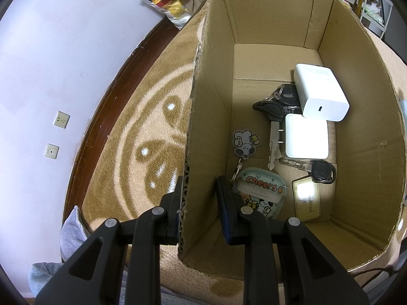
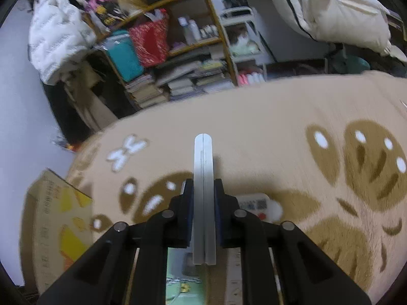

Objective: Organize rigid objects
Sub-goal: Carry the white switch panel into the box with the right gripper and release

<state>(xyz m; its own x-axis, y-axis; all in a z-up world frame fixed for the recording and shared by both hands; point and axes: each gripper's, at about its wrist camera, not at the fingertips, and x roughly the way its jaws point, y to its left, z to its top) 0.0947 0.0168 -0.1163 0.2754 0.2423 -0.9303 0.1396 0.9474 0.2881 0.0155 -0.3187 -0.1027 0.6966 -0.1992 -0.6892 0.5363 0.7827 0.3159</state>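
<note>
My left gripper (image 1: 198, 203) straddles the cardboard box (image 1: 356, 101) wall, jaws apart, chargers and keys (image 1: 274, 117) already inside ahead, while my right gripper (image 2: 204, 203) clamps a grey slab (image 2: 203, 178), unboxed.

My right view smears all over: the shelves (image 2: 178, 50) behind are a blur and I can't read one label there. My own fingers hide the lower end of the grey flat piece (image 2: 203, 198), so what it is, I can't tell. The remote (image 2: 257, 204) peeks out beside them, mostly covered. On the left, my inner finger (image 1: 225, 203) covers a corner of the Cheers keychain (image 1: 262, 190), and the box's near wall (image 1: 201, 132) hides the blanket beyond it. The card's (image 1: 306, 200) print washes out in glare.
</note>
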